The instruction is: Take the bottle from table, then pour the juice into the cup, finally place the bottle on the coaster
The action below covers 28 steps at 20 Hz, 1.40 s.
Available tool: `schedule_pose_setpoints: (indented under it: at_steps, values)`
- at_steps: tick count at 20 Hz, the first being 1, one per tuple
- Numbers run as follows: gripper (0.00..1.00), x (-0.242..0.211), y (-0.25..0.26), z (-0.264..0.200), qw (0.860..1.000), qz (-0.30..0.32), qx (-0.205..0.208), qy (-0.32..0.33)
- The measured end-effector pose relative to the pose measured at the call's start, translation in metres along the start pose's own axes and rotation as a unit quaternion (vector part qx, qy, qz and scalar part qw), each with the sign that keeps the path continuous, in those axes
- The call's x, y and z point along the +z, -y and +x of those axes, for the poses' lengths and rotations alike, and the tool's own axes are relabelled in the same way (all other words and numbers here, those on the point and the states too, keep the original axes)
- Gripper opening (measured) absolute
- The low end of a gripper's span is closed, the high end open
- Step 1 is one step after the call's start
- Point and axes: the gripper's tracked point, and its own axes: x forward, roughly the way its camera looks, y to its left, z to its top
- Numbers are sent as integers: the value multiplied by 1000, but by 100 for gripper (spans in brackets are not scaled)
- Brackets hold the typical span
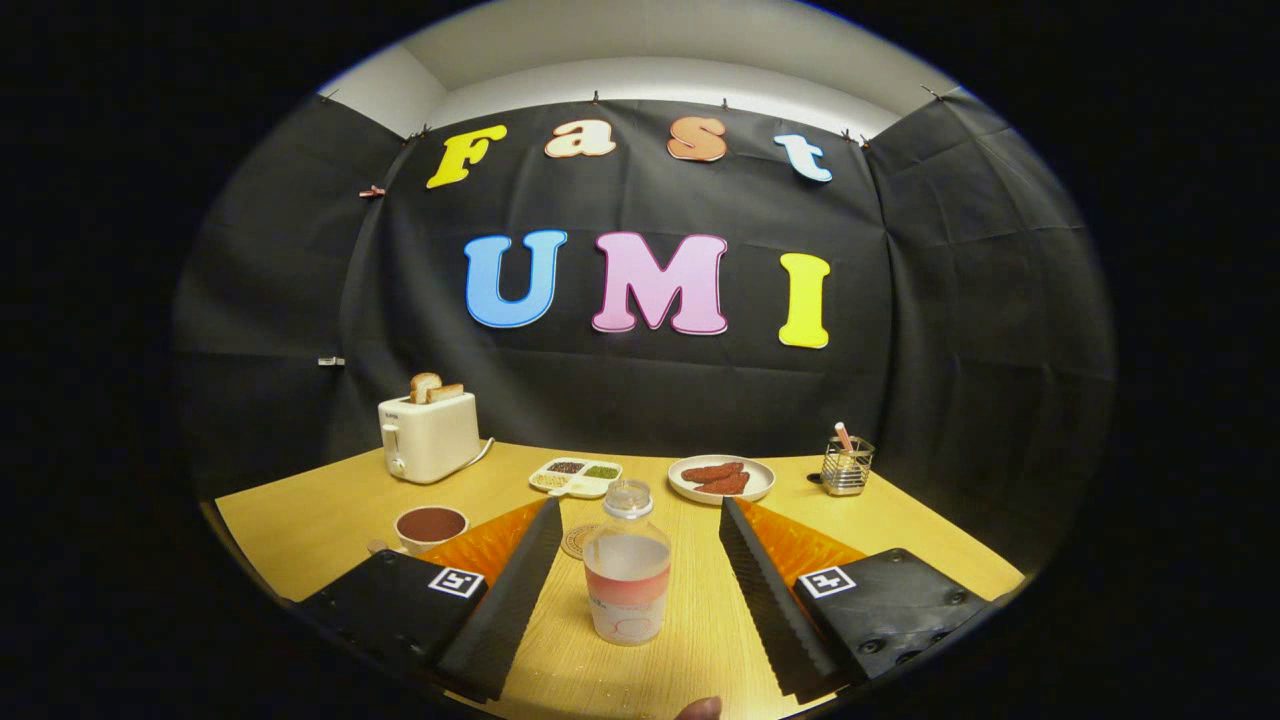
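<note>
Toaster [429, 437] sits far left at back of the wooden table [900, 520], w/ two bread slices [432, 388] sticking up out of the slots; cord trails off to its right side. In front of it, nearer the gripper, a cup [431, 525] w/ dark reddish contents, just beyond the left finger [505, 600]. A small bit of something sits just left of the cup, too small to tell what.

Next over, a divided white tray [577, 477] w/ dark, green and pale fillings in separate compartments, well beyond the fingers. A round coaster [578, 541] lies flat on the table just behind and left of the bottle, partly hidden by the left finger's tip.

Bottle [627, 565] stands upright btwn the two fingers, clear plastic, cap on, pale liquid inside, reddish label band around lower body. Gripper [640, 520] is spread wide; neither finger touches the bottle, gap on both sides.

Right of the bottle, beyond the right finger [765, 590], a white plate [721, 479] w/ reddish-brown pieces on it. Far right, a wire mesh holder [846, 467] w/ a pinkish stick standing in it, near the booth wall.
</note>
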Motion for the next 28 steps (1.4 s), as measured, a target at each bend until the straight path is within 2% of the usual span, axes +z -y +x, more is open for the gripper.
schedule_pose_setpoints:
  at_steps: [6, 13, 16, 17, 19, 21, 24, 28]
  values:
    - [98, -45, -3, 25, 1000, 13, -7, -16]
    - [98, -71, -7, 52, 999, 16, -13, -27]
    - [89, -79, -6, 60, 999, 19, -16, -40]
    - [81, -79, -6, 61, 999, 27, -12, -42]
    - [78, -80, -6, 63, 998, 35, -11, -54]
    - [76, -80, 1, 65, 996, 37, -28, -71]
    - [74, -73, 16, 67, 993, -16, -67, -91]
    - [73, -27, 18, 68, 989, -115, -70, -64]
